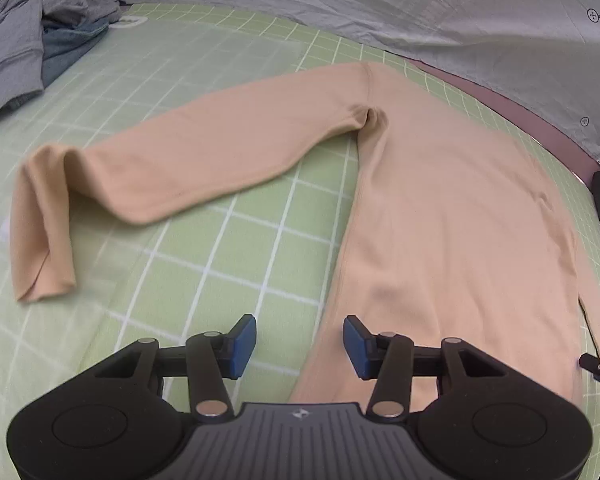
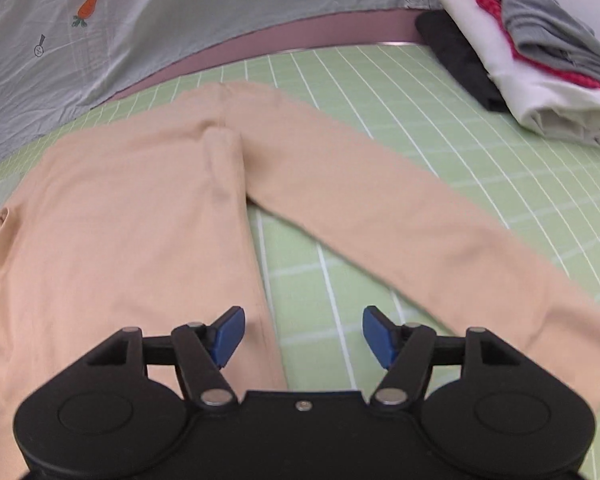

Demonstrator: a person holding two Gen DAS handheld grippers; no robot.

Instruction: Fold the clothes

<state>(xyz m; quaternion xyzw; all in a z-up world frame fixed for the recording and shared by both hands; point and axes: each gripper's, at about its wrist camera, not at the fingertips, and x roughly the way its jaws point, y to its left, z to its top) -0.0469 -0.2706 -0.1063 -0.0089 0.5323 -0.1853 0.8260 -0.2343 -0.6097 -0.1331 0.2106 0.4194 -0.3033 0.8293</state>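
A beige long-sleeved top (image 1: 440, 216) lies flat on the green checked sheet (image 1: 204, 264). In the left wrist view its left sleeve (image 1: 188, 164) stretches out to the left, with the cuff end bent down. In the right wrist view the body (image 2: 120, 216) is on the left and the right sleeve (image 2: 420, 224) runs out to the lower right. My left gripper (image 1: 299, 346) is open and empty, over the body's left edge near the hem. My right gripper (image 2: 303, 336) is open and empty, over the sheet between body and sleeve.
A loose heap of grey and blue clothes (image 1: 32, 36) lies at the far left. A stack of folded clothes (image 2: 540, 56) in grey, red, white and black sits at the far right. A grey printed sheet (image 2: 140, 12) covers the far side. The other gripper's tip (image 1: 598, 366) shows at the right edge.
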